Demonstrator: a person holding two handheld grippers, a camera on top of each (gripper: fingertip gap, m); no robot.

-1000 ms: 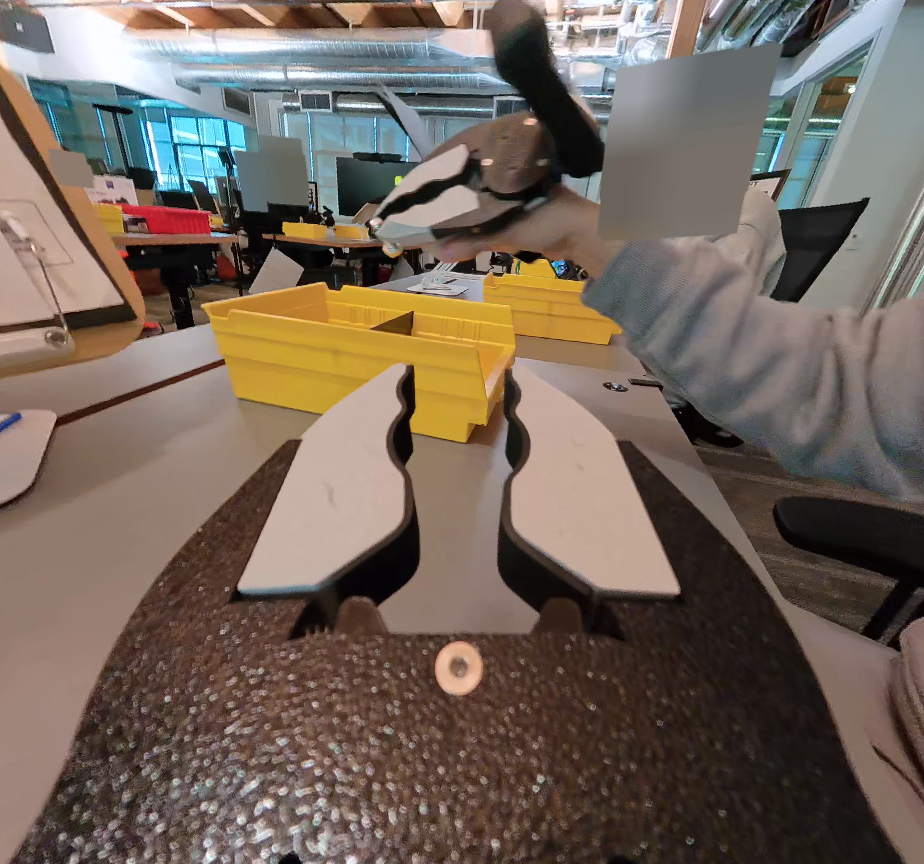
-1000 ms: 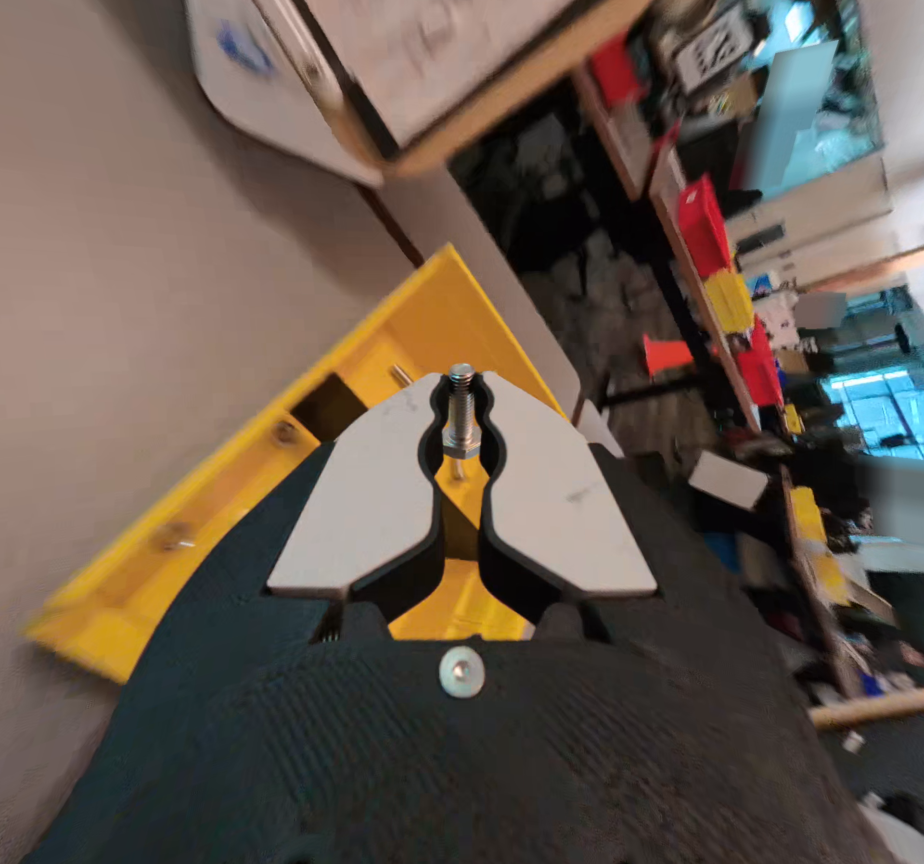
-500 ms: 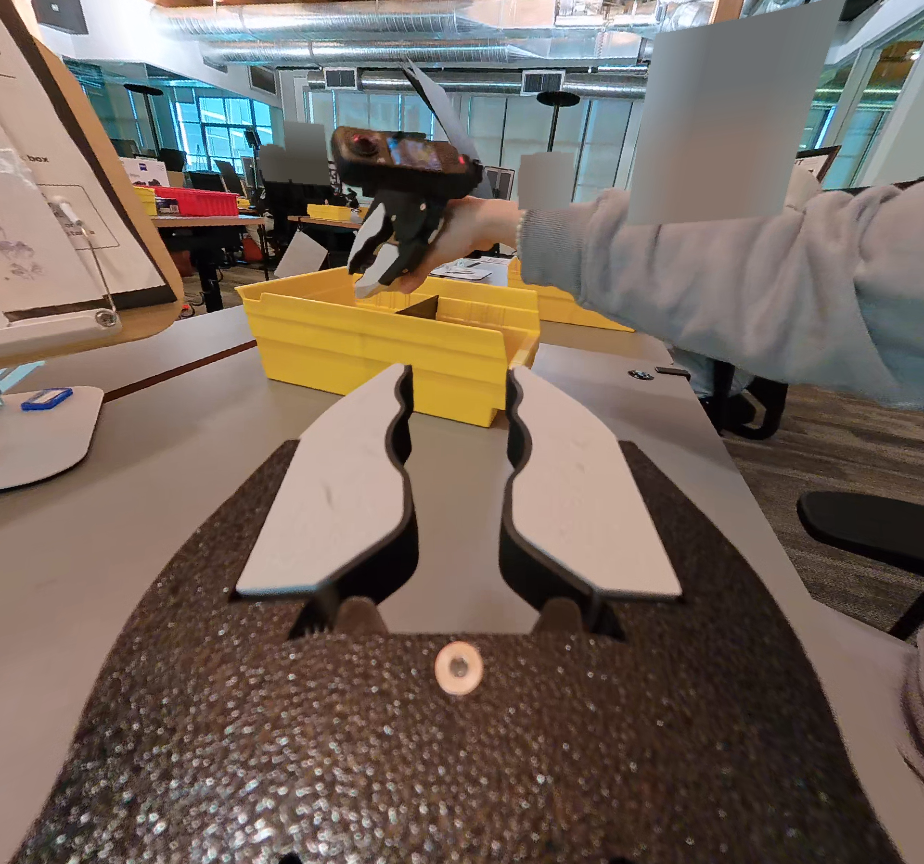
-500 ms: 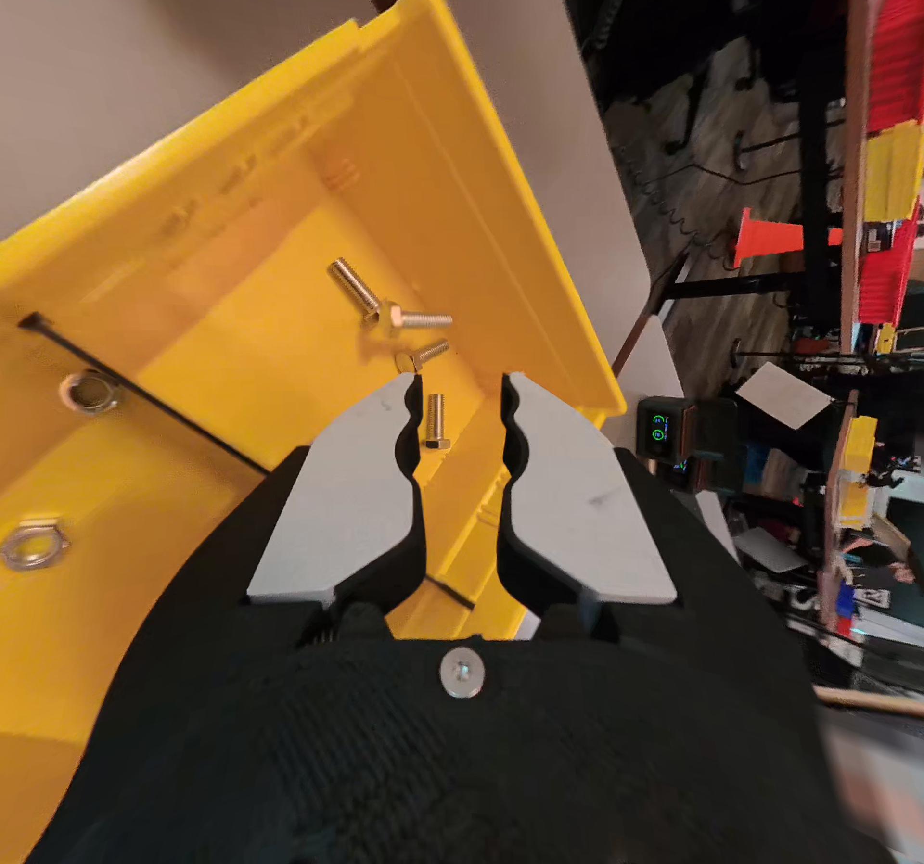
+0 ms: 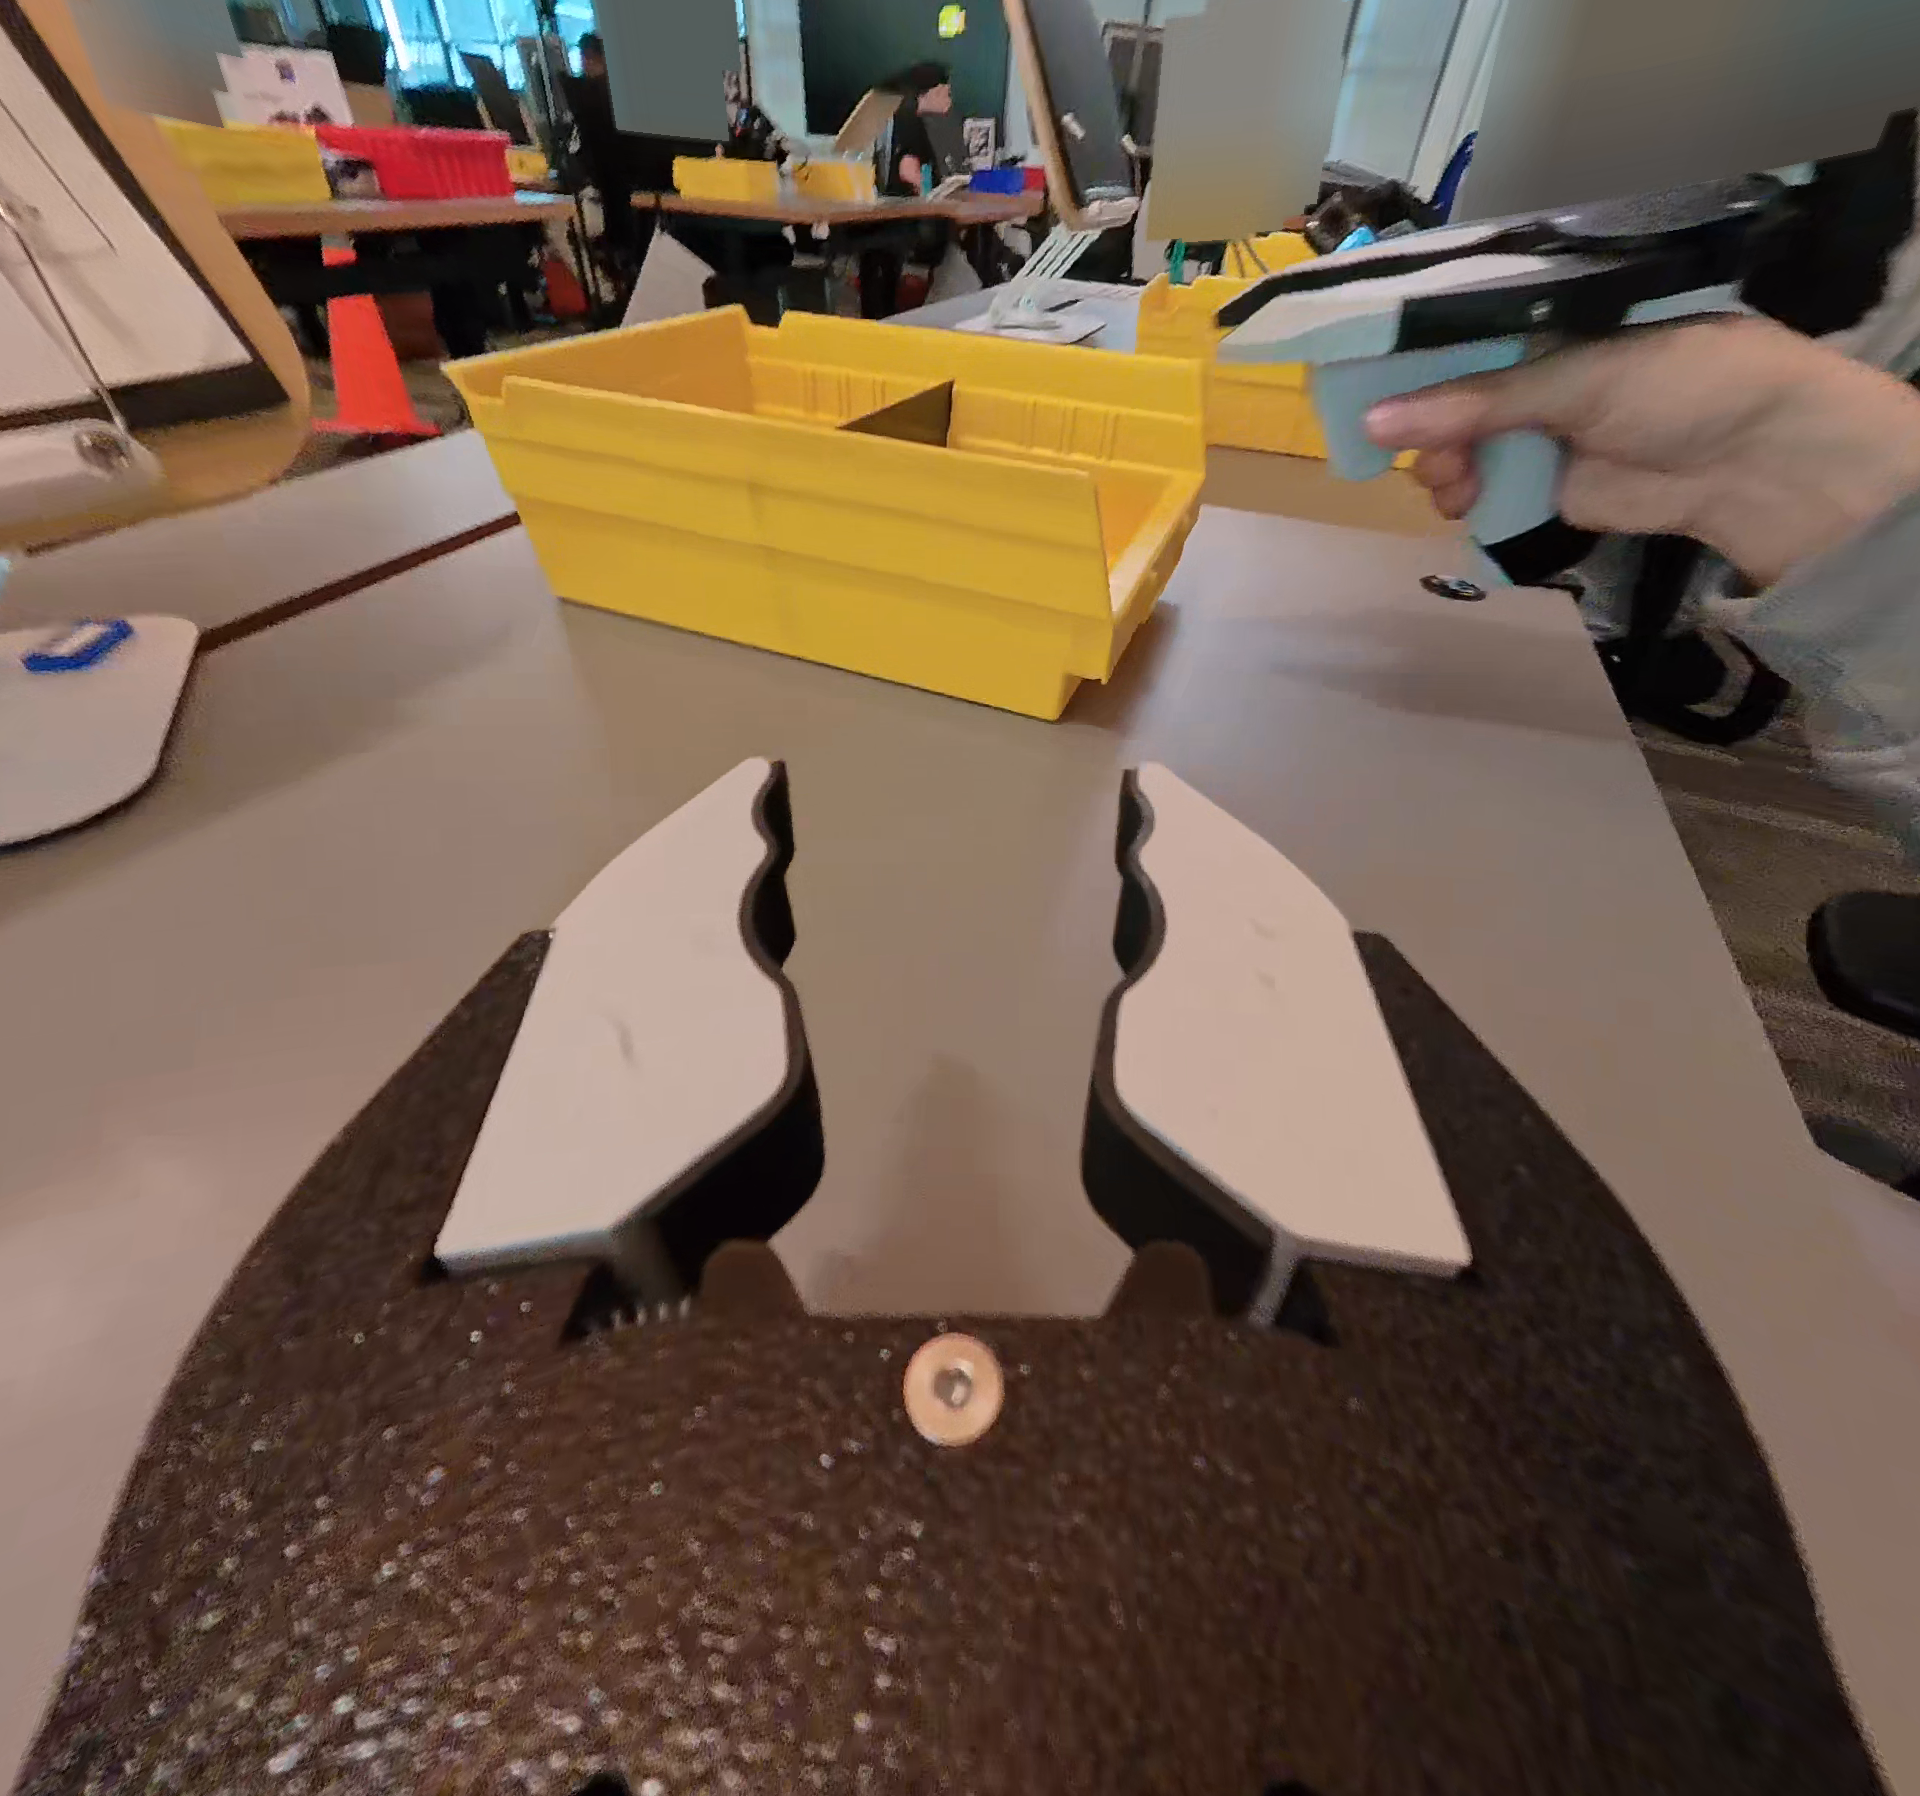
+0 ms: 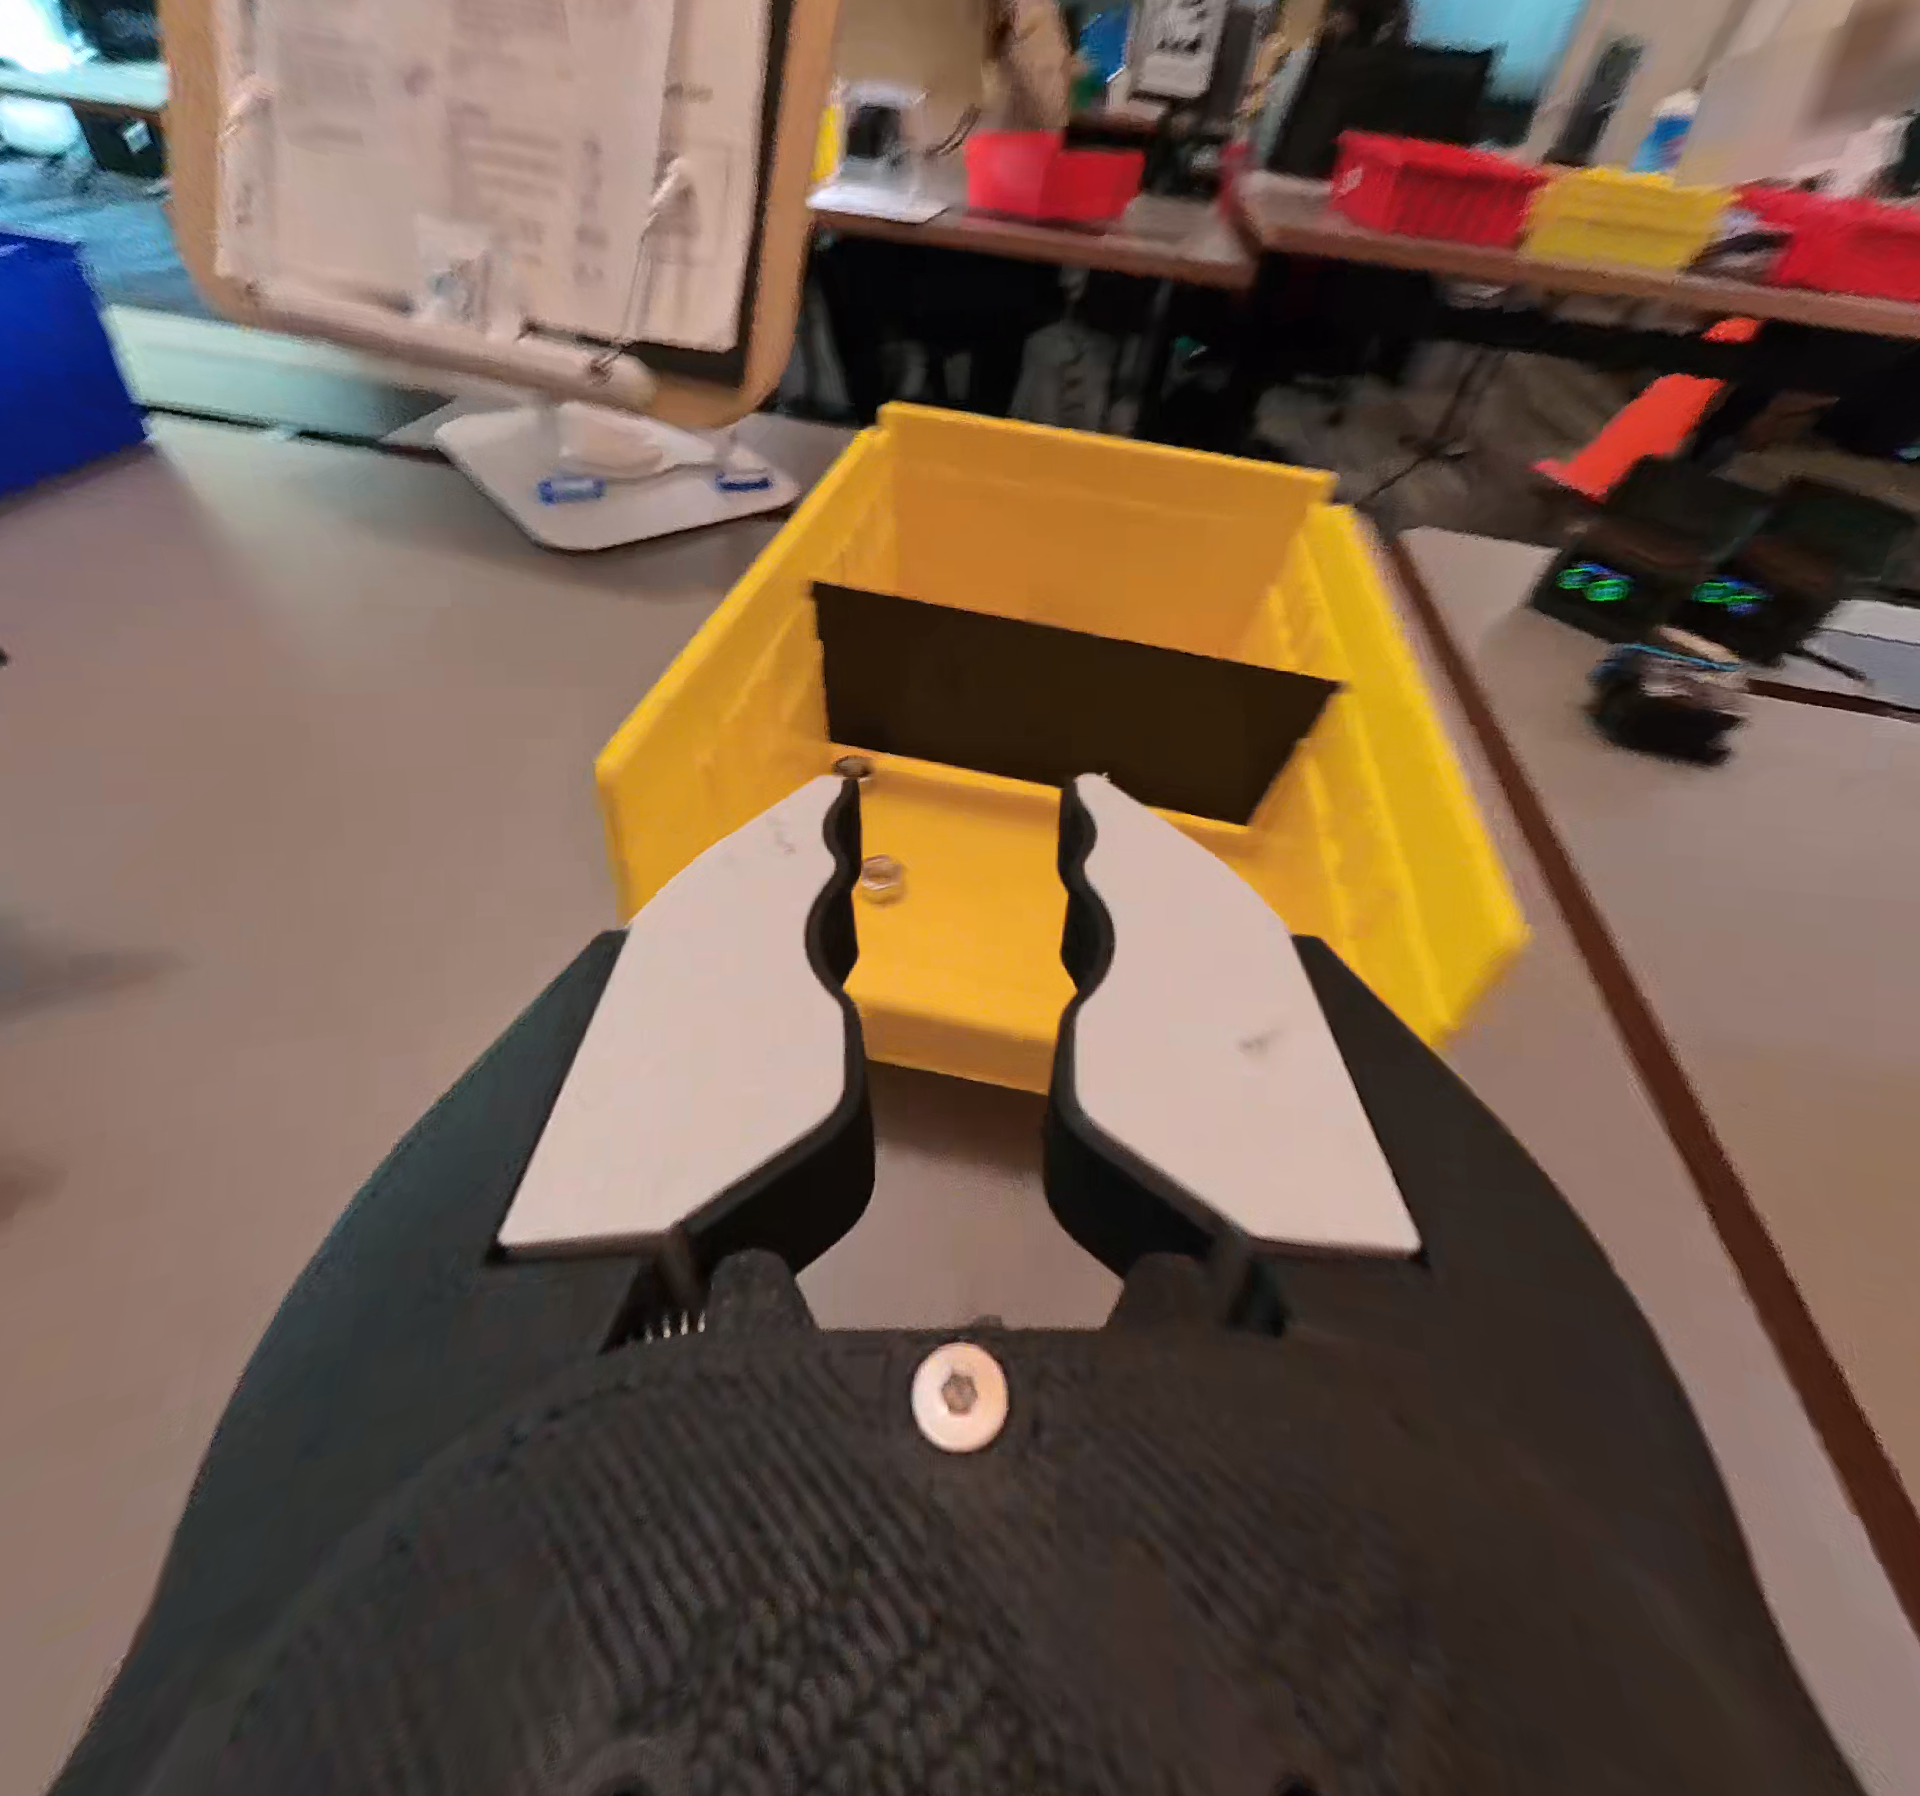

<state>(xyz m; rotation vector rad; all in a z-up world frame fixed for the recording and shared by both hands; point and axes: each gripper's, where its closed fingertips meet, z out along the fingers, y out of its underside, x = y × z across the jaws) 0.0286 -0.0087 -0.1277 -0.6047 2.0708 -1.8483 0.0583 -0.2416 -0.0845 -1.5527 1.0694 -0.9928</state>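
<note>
Grey table [image 5: 312, 811], yellow bin [image 5: 831, 541], busy workshop

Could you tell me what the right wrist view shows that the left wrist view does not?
Only the right wrist view looks into the yellow bin: two small metal nuts on its floor before the black divider, beyond the open, empty right gripper.

Only the left wrist view shows the hand holding that gripper from the side, plus the open, empty left gripper over bare table.

Both show the bin, divider, table and document stand.
</note>
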